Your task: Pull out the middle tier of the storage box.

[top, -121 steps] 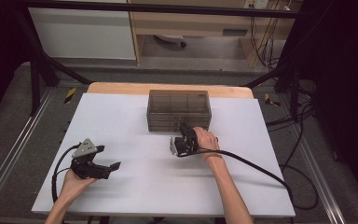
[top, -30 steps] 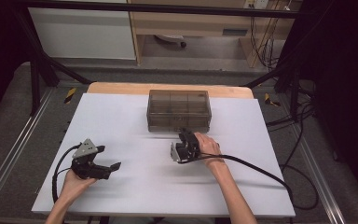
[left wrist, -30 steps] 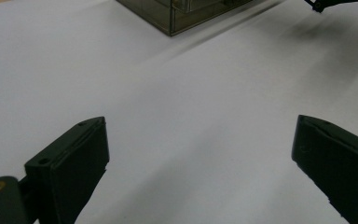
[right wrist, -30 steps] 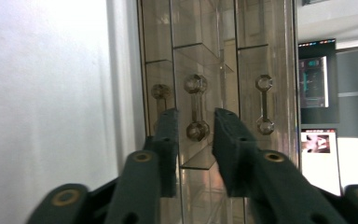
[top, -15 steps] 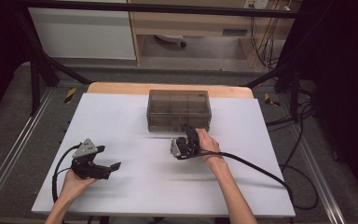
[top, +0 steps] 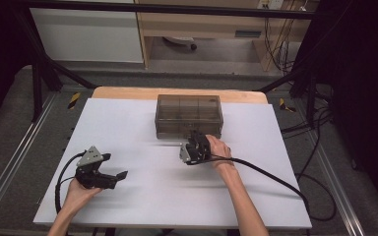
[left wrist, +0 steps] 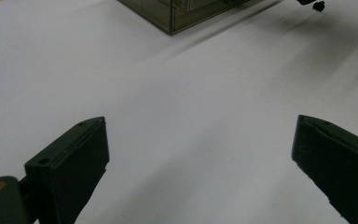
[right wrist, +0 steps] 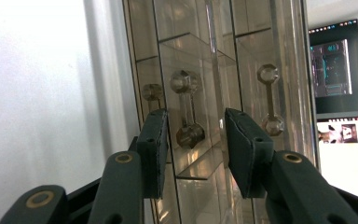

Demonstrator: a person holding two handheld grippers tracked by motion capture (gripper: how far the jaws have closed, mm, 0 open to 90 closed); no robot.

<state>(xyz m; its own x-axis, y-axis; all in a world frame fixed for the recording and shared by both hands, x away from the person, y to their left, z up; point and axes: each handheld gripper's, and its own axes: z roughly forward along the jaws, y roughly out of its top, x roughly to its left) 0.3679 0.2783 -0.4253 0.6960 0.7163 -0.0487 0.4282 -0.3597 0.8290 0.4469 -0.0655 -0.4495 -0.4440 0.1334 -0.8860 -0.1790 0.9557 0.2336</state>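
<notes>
Since four seconds ago the right gripper (top: 193, 147) has barely shifted along the front of the one smoky, see-through plastic drawer box (top: 189, 116), and its jaws have just been closing after a brief widening; the left gripper (top: 109, 178) has stayed put. Seen in the right gripper view, the right gripper (right wrist: 196, 154) has its two black jaws partly spread on either side of one dumbbell-shaped clear drawer handle (right wrist: 186, 108), with a gap visible on both sides, so the pads do not press on it. Three such handles show on the box front in that view, the other two to the left and right of the jaws. The drawer box stands at the middle of the far part of the white worktop (top: 128, 123). In the left gripper view the left gripper (left wrist: 200, 168) has its two jaws spread wide over bare worktop with nothing between them, well apart from the box.
</notes>
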